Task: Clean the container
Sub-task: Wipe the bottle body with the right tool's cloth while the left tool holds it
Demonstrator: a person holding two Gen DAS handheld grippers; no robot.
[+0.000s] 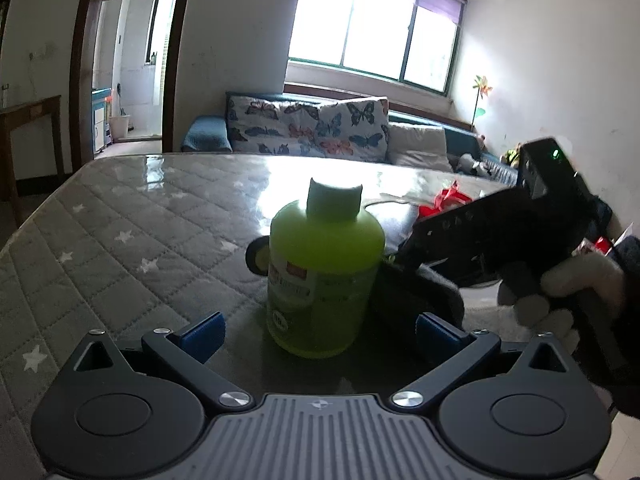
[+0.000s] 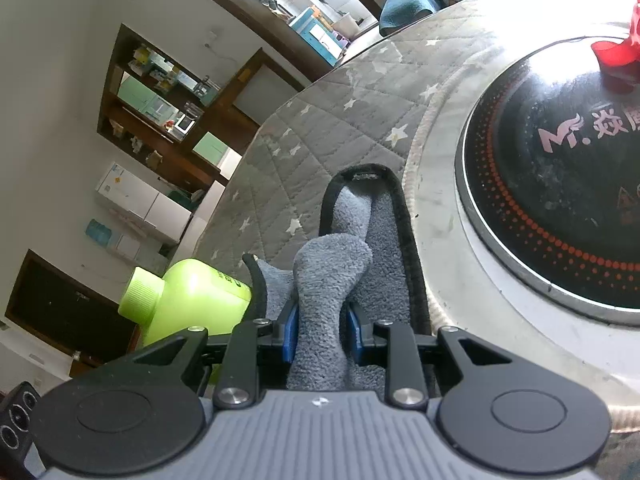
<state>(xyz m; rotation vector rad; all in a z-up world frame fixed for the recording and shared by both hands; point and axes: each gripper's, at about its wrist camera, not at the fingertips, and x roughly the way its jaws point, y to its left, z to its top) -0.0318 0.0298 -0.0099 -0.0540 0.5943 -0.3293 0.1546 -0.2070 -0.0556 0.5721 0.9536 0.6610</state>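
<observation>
Right hand-held gripper (image 2: 322, 338) pinches grey cloth (image 2: 332, 272) beside "Mr." cooktop (image 2: 560, 208).

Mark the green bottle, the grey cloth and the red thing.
green bottle (image 1: 324, 276), left wrist view, body.
grey cloth (image 2: 326, 276), right wrist view, bunched fold between the fingers.
red thing (image 2: 618, 60), right wrist view, its middle.

Quilted star-print table cover (image 1: 120, 216), glossy under the window (image 1: 376, 28) glare. Butterfly cushions (image 1: 308, 128) on a blue sofa (image 1: 206, 134) behind. Black induction hob (image 2: 560, 184) sunk in the middle, red thing (image 2: 618, 60) sitting on it. Cluttered shelves (image 2: 160, 108) by the wall.
</observation>
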